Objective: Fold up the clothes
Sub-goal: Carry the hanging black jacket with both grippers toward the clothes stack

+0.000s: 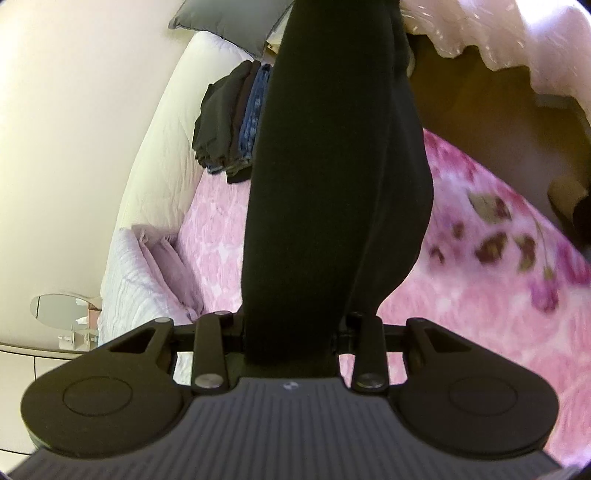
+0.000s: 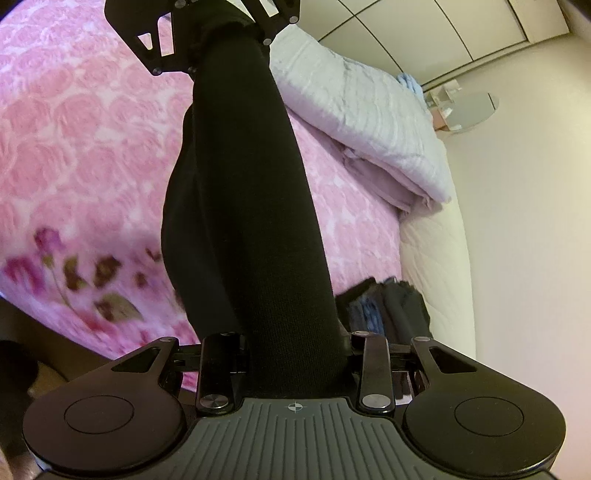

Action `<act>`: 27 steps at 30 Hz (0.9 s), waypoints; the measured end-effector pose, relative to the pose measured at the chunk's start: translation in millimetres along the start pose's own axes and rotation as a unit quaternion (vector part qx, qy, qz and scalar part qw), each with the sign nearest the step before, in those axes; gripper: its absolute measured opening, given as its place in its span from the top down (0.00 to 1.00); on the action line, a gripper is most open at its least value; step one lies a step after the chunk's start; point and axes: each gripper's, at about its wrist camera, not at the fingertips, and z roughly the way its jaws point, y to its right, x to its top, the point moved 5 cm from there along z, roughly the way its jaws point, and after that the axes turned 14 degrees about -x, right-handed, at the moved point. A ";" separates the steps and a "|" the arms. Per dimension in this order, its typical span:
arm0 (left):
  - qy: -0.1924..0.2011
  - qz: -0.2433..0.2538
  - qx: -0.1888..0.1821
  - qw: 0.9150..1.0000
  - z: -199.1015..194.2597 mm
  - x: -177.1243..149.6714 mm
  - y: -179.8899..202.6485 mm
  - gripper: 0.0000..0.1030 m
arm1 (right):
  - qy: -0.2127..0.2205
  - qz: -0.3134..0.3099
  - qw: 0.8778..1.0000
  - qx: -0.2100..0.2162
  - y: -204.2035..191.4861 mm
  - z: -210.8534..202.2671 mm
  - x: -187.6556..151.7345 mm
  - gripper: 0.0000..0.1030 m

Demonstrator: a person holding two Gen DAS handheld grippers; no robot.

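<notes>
A long black garment (image 1: 332, 177) is stretched between my two grippers above a pink flowered bedspread (image 1: 480, 314). My left gripper (image 1: 291, 343) is shut on one end of it; the fingertips are hidden by the cloth. My right gripper (image 2: 295, 365) is shut on the other end of the garment (image 2: 251, 229). The left gripper also shows at the top of the right wrist view (image 2: 218, 33), clamped on the cloth. A stack of folded dark and blue clothes (image 1: 232, 122) lies on the bed by the cream headboard; it also shows in the right wrist view (image 2: 384, 306).
A folded lilac quilt (image 1: 140, 273) lies on the bed near the wall, seen too in the right wrist view (image 2: 369, 122). A grey pillow (image 1: 229, 22) sits at the bed's head. A round glass side table (image 2: 465, 110) stands beside the bed. The bedspread (image 2: 74, 147) fills the left.
</notes>
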 end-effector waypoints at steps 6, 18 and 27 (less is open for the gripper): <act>0.005 -0.003 -0.001 1.000 24.1 68.0 -23.2 0.69 | -0.004 0.000 1.000 -0.002 44.3 25.3 -62.4 0.67; 0.009 0.005 -0.003 1.000 67.8 126.3 -58.6 0.69 | -0.012 0.003 1.000 0.002 91.8 61.7 -117.5 0.67; 0.032 0.012 -0.005 0.999 116.5 149.6 -108.3 0.69 | -0.028 0.004 1.000 0.004 134.0 117.2 -132.4 0.67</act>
